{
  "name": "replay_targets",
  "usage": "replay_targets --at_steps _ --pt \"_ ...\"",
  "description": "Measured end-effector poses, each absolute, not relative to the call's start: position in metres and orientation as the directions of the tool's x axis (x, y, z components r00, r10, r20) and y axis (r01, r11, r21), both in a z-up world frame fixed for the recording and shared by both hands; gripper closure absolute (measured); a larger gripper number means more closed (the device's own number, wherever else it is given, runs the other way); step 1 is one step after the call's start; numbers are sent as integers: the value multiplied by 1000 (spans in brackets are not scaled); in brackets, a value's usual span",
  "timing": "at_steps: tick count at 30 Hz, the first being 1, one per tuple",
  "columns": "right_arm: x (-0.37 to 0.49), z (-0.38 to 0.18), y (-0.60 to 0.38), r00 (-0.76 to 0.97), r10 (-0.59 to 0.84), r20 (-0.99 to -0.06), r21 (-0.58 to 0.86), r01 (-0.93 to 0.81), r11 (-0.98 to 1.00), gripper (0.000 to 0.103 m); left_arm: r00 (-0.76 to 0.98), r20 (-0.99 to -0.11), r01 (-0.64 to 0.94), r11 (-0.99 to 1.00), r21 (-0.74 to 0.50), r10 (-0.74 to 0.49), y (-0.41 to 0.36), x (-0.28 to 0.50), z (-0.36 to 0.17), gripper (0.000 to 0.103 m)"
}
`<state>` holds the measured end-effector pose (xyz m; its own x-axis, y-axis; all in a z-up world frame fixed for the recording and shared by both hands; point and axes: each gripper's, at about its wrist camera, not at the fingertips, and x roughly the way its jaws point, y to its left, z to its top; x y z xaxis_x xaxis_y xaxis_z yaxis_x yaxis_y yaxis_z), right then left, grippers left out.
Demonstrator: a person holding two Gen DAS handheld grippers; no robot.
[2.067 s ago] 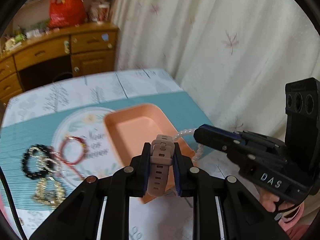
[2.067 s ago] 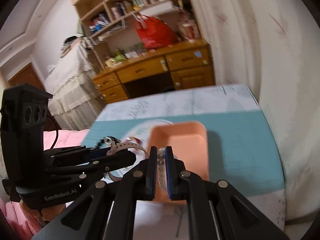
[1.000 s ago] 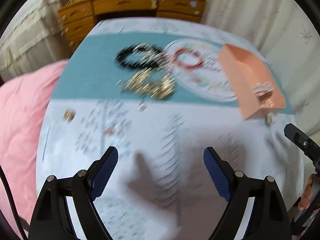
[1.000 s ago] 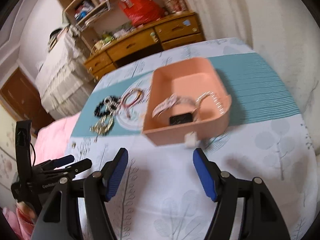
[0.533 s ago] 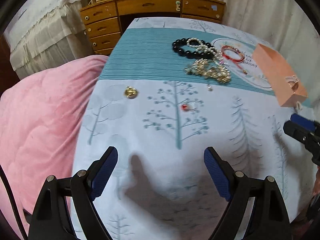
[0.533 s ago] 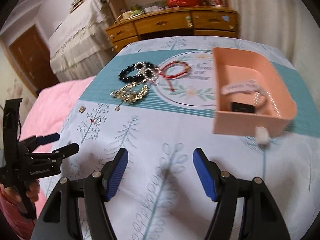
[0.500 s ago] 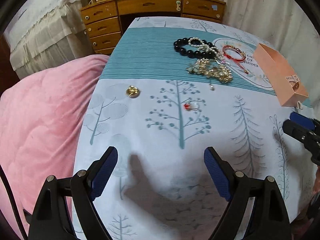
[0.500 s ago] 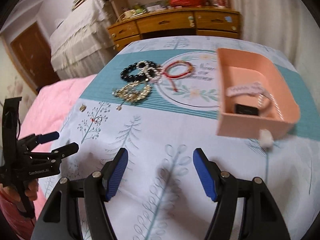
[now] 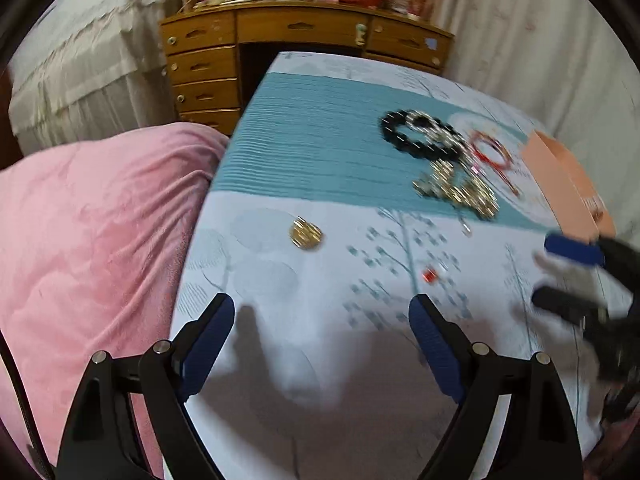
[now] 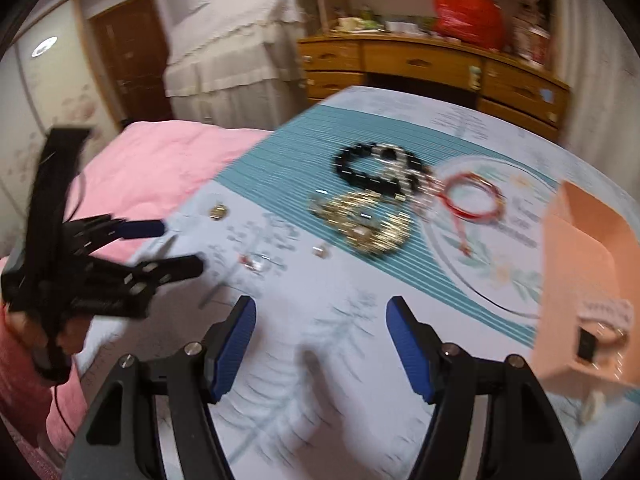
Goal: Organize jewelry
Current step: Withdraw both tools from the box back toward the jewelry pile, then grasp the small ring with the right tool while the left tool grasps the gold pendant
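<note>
My left gripper [image 9: 320,312] is open and empty over the near left of the table; it also shows in the right wrist view [image 10: 182,246]. My right gripper [image 10: 320,312] is open and empty; it shows at the right in the left wrist view [image 9: 568,276]. Ahead lie a black bead bracelet [image 9: 416,134] [image 10: 372,170], a gold chain pile [image 9: 460,186] [image 10: 364,220], a red cord bracelet [image 9: 490,152] [image 10: 472,196], a small gold piece [image 9: 305,233] [image 10: 219,211] and a small red piece [image 9: 429,275] [image 10: 252,262]. The peach tray [image 10: 576,276] [image 9: 560,176] holds a watch and pearls.
A pink quilt [image 9: 88,232] lies left of the table. A wooden desk [image 9: 300,36] with a red bag [image 10: 466,4] stands beyond the far edge. A curtain [image 9: 540,40] hangs on the right. A small silver piece [image 10: 320,251] lies near the gold chains.
Both grippers let go of the watch and pearls into the tray, opened and pulled back. Since half a second ago both have swung left and lower toward the loose jewelry.
</note>
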<state>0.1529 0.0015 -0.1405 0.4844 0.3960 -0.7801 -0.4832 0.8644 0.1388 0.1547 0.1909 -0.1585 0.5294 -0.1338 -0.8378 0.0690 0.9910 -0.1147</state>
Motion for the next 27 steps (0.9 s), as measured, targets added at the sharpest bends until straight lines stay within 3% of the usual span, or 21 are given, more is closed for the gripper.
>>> replay_targets --at_steps 5,10,16,20,24,27 --pt "157 -143 29 506 436 -744 134 -526 840 35 550 -823 23 988 -154 -141 207 172 -164 17" --pt "168 -149 54 513 417 -750 105 -530 841 35 578 -809 8 992 -125 -106 208 183 -165 34" --pt "171 -158 70 505 371 -779 52 -538 841 36 607 -785 27 990 -135 -124 208 188 -166 45" --pt "172 -166 75 501 322 -803 6 -534 846 48 612 -783 48 994 -100 -109 203 190 -167 51" --pt "170 -166 77 508 316 -802 -15 -545 838 60 617 -778 74 993 -97 -122 199 190 -167 71" --pt "170 -167 79 505 322 -800 -12 -551 834 70 621 -776 73 994 -79 -107 197 188 -167 76"
